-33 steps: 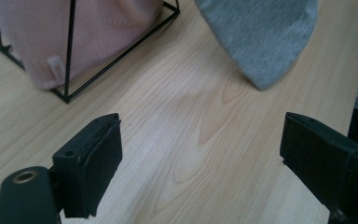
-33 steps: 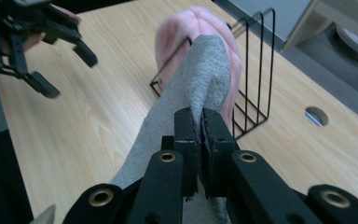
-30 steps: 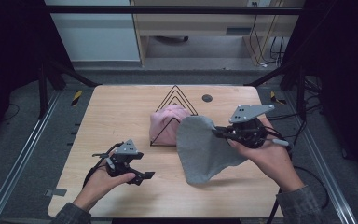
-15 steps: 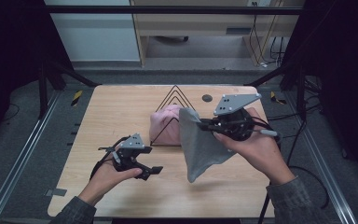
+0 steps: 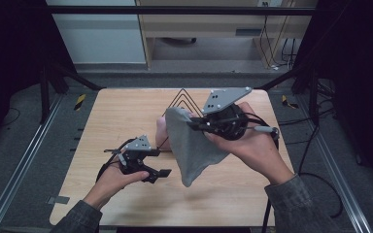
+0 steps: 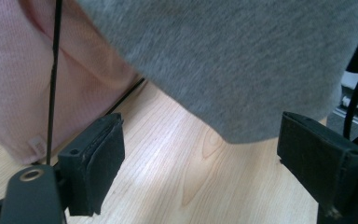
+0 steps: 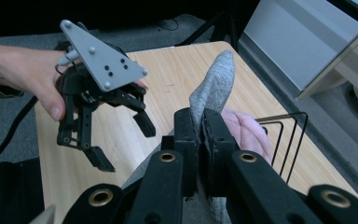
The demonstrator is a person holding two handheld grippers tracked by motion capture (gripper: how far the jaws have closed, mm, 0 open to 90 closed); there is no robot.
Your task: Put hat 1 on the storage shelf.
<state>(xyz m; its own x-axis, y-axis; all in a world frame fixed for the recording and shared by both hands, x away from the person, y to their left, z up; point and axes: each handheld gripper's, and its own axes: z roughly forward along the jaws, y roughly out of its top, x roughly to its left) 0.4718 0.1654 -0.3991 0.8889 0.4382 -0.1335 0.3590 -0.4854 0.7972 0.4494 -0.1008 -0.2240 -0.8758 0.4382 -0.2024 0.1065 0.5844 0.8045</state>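
A grey cloth [image 5: 192, 145] hangs above the wooden table [image 5: 111, 116], pinched at its top corner by my right gripper [image 5: 192, 124], which is shut on it. In the right gripper view the jaws clamp the grey cloth [image 7: 214, 88]. A pink cloth [image 5: 161, 130] lies on the table behind it, beside a black wire rack [image 5: 182, 99]. My left gripper [image 5: 159, 166] stands open low over the table, left of the hanging cloth. In the left gripper view its fingers [image 6: 95, 163] are wide apart, with the grey cloth [image 6: 242, 60] just ahead and the pink cloth [image 6: 14, 88] to the left.
The wire rack [image 7: 284, 140] stands near the table's far edge. A metal frame rail [image 5: 24, 160] runs along the table's left side, and cables [image 5: 315, 160] trail off the right. Bare wood lies at the front of the table.
My right gripper has lifted the grey cloth up and to the left, so it now hangs off the table. The left gripper has shifted slightly right, toward the cloth.
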